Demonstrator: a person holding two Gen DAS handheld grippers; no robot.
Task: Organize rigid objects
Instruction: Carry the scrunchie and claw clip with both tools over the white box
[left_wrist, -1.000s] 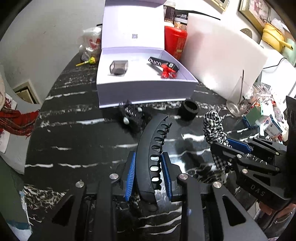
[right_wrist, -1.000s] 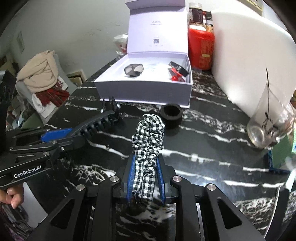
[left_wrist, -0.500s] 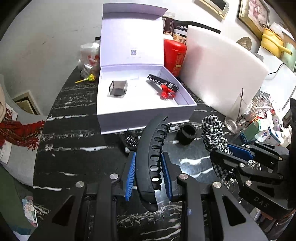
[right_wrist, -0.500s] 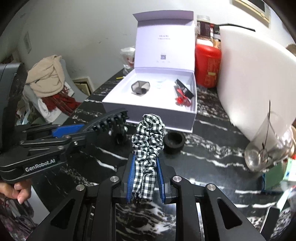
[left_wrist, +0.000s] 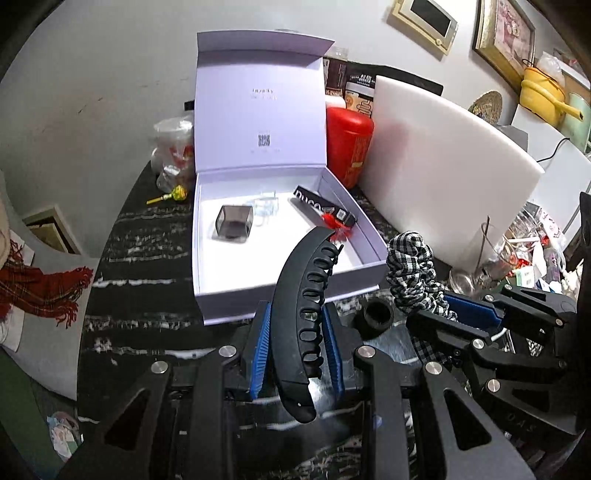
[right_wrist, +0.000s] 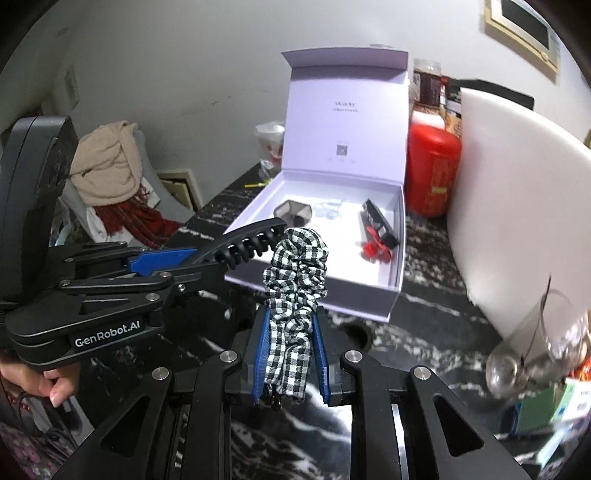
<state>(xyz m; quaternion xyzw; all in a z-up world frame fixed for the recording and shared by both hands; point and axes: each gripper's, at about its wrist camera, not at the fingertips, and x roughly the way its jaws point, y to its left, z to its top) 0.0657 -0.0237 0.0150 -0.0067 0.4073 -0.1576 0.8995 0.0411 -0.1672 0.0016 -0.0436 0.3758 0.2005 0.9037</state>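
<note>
While clenched jaws grip the hair claw (left_wrist: 301, 314) and scrunchie (right_wrist: 293, 295), their lower ends seem hidden.

Left wrist view: close behind its fingers, angled down over the table (left_wrist: 147, 295).
Right wrist view: likewise, from the right.
Shared: open white box (left_wrist: 258, 110) (right_wrist: 347, 110).

Count: two grippers, my left gripper (left_wrist: 295, 343) and right gripper (right_wrist: 288, 350). One black hair claw clip (left_wrist: 306, 295), one checkered scrunchie (right_wrist: 295, 273). One open white box (left_wrist: 280, 295), four items inside: one dark cube (left_wrist: 234, 225), one clear piece (left_wrist: 266, 208), one black packet (left_wrist: 321, 206), one red bow (left_wrist: 334, 225). One black ring (left_wrist: 375, 317) on my table (left_wrist: 140, 295). One red canister (left_wrist: 349, 144), one white board (left_wrist: 443, 173).
</note>
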